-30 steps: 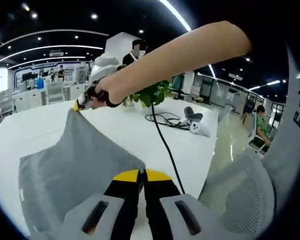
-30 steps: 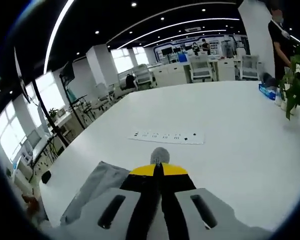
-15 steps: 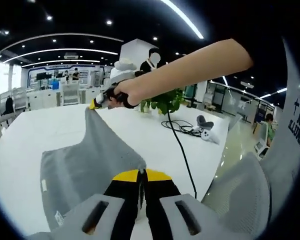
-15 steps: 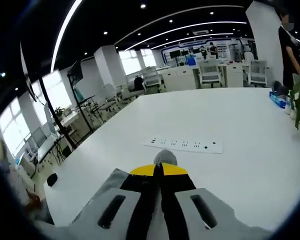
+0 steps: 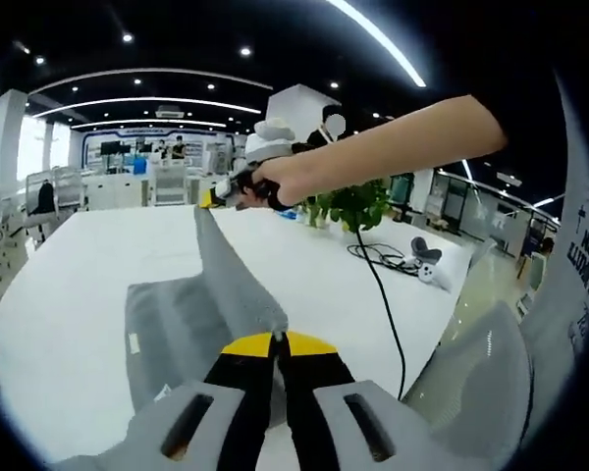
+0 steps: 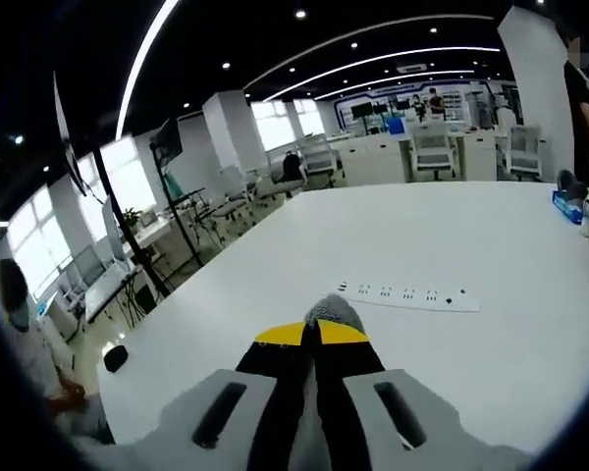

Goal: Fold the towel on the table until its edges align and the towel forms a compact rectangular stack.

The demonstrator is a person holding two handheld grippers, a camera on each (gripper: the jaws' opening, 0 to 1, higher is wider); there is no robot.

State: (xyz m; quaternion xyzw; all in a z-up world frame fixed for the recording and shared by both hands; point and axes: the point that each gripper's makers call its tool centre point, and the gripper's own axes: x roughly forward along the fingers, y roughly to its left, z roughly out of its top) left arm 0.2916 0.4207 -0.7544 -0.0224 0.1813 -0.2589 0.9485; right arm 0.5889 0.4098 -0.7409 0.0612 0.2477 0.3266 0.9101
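Above the white table (image 5: 69,294) the grey towel (image 5: 191,314) hung lifted between my two grippers — each set of jaws pressed together on a corner, so one edge ran taut from the left gripper (image 5: 278,340) up to the right gripper (image 5: 216,195). I judged this hold was meant to carry that edge over for a fold, with the rest of the cloth draping to the table. Beyond the right gripper's pinched corner lay a power strip (image 6: 407,293) — well apart.
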